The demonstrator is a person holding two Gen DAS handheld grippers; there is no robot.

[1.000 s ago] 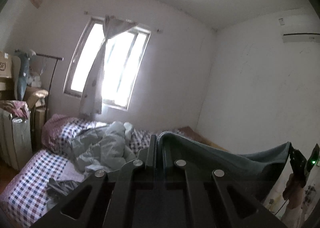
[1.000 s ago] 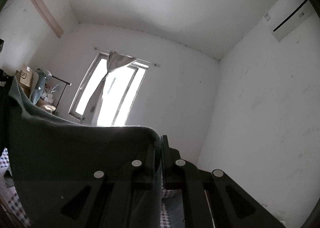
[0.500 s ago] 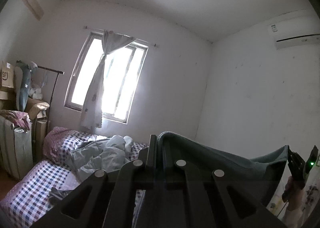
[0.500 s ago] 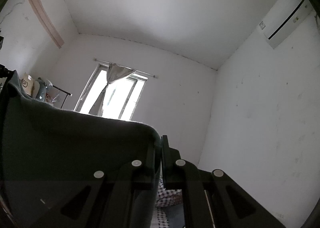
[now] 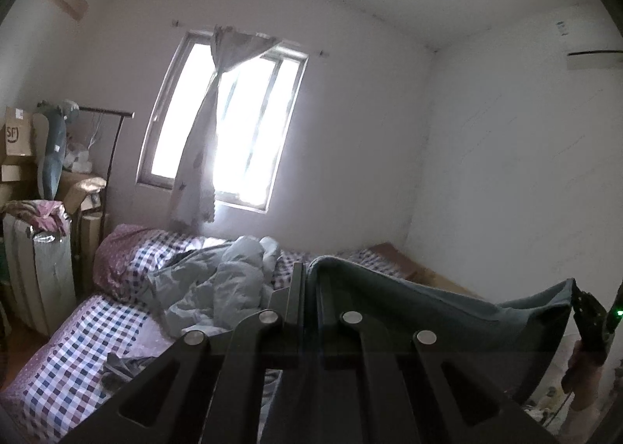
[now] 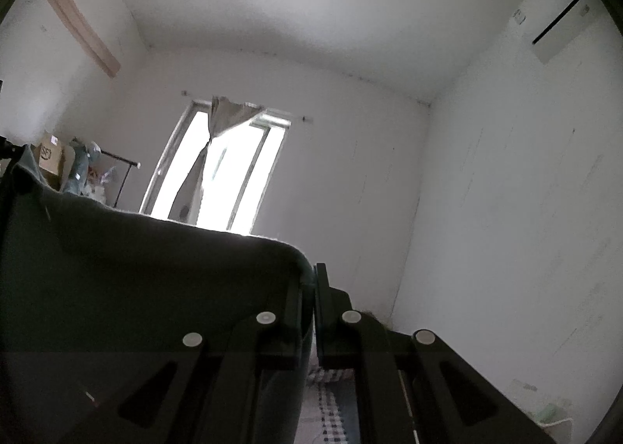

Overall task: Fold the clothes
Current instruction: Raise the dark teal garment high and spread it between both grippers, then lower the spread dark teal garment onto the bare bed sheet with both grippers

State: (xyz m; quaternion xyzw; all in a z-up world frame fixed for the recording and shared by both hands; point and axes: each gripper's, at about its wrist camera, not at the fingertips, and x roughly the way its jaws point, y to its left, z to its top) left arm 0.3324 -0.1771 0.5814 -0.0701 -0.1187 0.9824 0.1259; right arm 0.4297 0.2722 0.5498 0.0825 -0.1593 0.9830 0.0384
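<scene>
The dark teal garment (image 5: 447, 311) hangs in the air, stretched between the two grippers above the bed (image 5: 70, 377). The left gripper (image 5: 307, 280) has its jaws closed on one upper corner of the cloth; the fabric bunches over the tips and drops away on the right side of that view. From there the top edge of the garment sags in a shallow curve and rises again to the far corner, where the right gripper (image 5: 584, 307) pinches it at the right edge of the left wrist view. A hand (image 5: 580, 370) grips that tool from below, and a small green light glows on it.

In the right wrist view the right gripper (image 6: 311, 280) likewise has its jaws clamped on the garment (image 6: 155, 288), which fills the lower left of the frame as a dark sheet, backlit by the window (image 6: 229, 175). Its top edge runs up to the left edge of the frame.

The bed carries a checked cover in purple, blue and white. A crumpled pale blue quilt (image 5: 218, 280) lies across the middle of the bed, and a small grey piece of clothing (image 5: 120, 364) lies on the cover nearer the foot. A curtain (image 5: 206, 124) is tied at the middle of the window. Cardboard boxes (image 5: 17, 136) and a clothes rack (image 5: 113, 140) stand along the left wall beside the bed. An air conditioner (image 6: 560, 27) is mounted high on the right wall.
</scene>
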